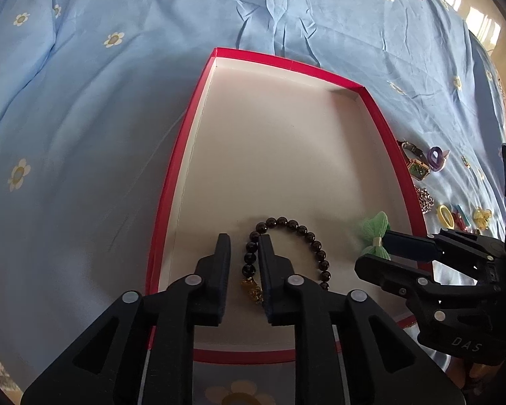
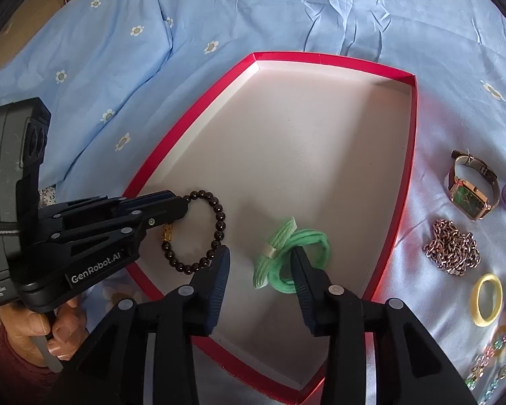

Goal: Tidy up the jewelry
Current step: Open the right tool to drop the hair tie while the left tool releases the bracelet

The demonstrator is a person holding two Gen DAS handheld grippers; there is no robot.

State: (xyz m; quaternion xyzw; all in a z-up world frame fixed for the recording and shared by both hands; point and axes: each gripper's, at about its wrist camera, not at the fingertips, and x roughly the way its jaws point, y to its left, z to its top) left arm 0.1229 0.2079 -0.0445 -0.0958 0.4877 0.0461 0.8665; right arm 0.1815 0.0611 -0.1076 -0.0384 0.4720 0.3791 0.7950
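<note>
Fingers of the left gripper (image 1: 244, 256) stood a little apart inside the near end of the red box (image 1: 172, 182), one finger reaching inside the loop of the black bead bracelet (image 1: 288, 226), which lay flat on the pale floor; whether a finger touched the beads could not be told. The right gripper (image 2: 258, 263) hung wide apart over the green hair tie (image 2: 293, 253), clamped on nothing, one finger crossing over the tie's loops. Both pieces lay inside the box, the bracelet to the left of the tie and apart from it.

Right of the box, on the blue flowered bedsheet (image 2: 219, 10), waited a watch (image 2: 472, 189), a chain (image 2: 453, 248), a yellow ring (image 2: 487, 300) and smaller bits near the frame's edge.

To finish this step well, each gripper should probably lift straight up so no finger drags a loop along. The chain looked the hardest next pick: pinch it at a bunched part, low and firmly.
</note>
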